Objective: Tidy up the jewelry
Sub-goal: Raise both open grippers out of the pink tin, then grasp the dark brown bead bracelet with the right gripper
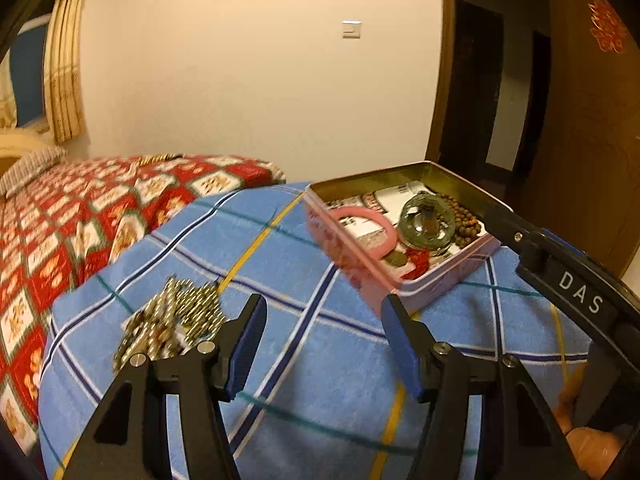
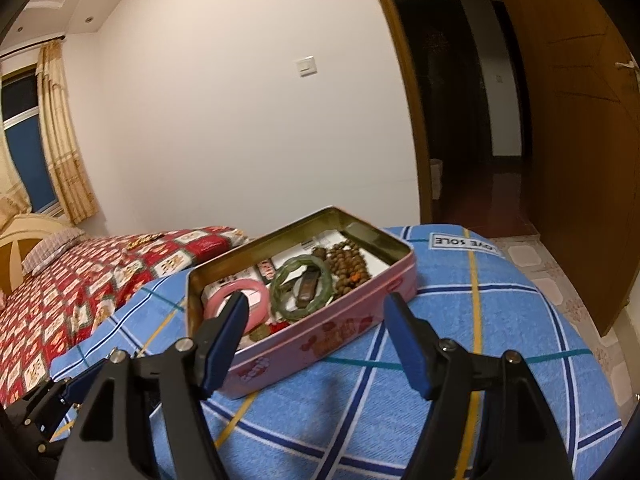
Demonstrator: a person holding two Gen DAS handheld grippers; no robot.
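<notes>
An open pink tin box [image 1: 362, 264] [image 2: 320, 340] sits on a blue plaid towel [image 1: 304, 344] [image 2: 460, 320]. It holds a pink bangle [image 1: 376, 220] [image 2: 258, 294], a green bangle [image 1: 428, 226] [image 2: 302, 280] and brown bead strings [image 1: 460, 212] [image 2: 348, 268]. A heap of gold bead necklace [image 1: 172, 320] lies on the towel left of the box. My left gripper [image 1: 322, 316] is open and empty, just right of the heap. My right gripper [image 2: 316, 312] is open and empty, hovering at the box's near wall; its body [image 1: 568, 280] shows in the left wrist view.
The towel lies on a bed with a red patterned quilt [image 1: 60, 220] [image 2: 80, 280]. Another gold piece [image 1: 154, 159] [image 2: 146, 239] lies far back on the quilt. A plain wall stands behind, an open wooden door [image 2: 580, 160] and tiled floor to the right.
</notes>
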